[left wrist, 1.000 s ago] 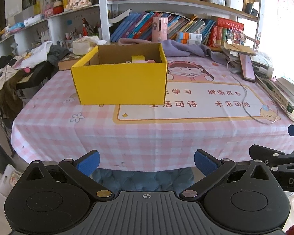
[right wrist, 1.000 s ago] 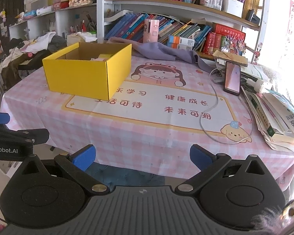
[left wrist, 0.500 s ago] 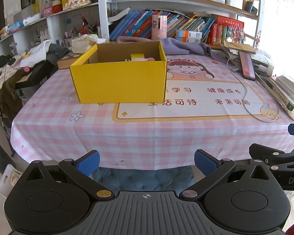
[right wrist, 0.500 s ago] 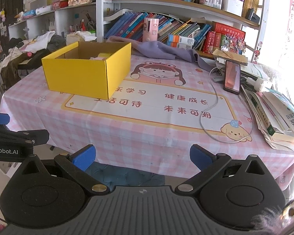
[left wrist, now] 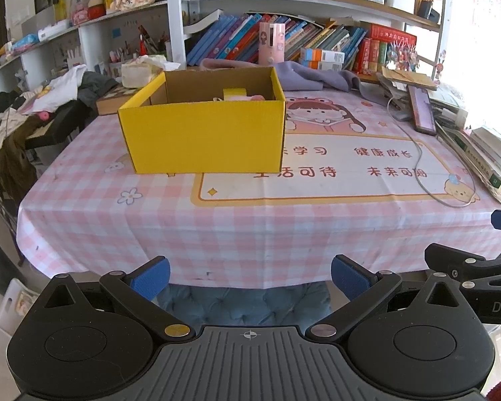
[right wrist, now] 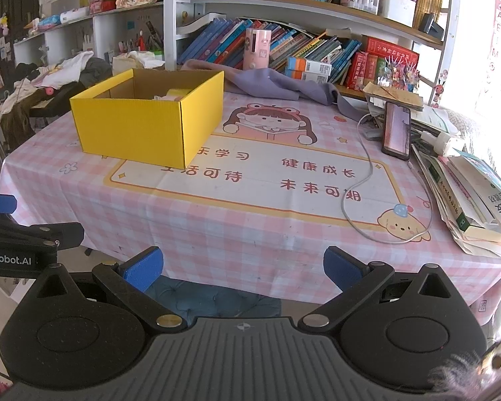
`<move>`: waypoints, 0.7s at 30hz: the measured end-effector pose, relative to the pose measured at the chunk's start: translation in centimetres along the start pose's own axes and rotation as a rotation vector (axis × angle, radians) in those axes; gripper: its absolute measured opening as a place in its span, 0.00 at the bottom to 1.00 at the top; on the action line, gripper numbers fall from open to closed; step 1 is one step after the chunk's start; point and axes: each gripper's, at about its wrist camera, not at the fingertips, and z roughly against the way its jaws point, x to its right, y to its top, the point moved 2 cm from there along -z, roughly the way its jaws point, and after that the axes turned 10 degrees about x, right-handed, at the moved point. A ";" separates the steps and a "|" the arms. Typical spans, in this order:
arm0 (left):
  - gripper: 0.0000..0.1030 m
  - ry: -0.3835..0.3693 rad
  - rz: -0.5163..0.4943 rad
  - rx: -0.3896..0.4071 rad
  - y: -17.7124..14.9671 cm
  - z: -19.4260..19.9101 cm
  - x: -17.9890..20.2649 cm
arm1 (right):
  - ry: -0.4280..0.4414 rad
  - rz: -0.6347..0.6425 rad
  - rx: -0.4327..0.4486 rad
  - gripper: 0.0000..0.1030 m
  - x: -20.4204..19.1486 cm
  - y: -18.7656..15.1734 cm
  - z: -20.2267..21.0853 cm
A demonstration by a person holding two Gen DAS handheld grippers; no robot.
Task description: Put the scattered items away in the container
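Bookshelves behind; pink checked table w/ yellow box at its far left, a few items inside. I kept left gripper & right gripper spread, empty, short of edge. Box prob. light cardboard, walls flex; grip by rim.

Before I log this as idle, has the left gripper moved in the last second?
Yes, slightly: in the left wrist view the yellow cardboard box sits a little lower against the frame, so the left gripper tilted or lifted marginally.
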 end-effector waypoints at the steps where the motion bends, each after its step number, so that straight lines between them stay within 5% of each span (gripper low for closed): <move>1: 1.00 0.000 0.000 0.000 0.0 0.0 0.0 | 0.000 0.000 0.000 1.00 0.0 0.0 0.0; 21: 1.00 -0.014 0.009 -0.013 -0.2 -0.5 -0.2 | -0.002 0.001 -0.006 1.00 0.0 -0.3 -0.1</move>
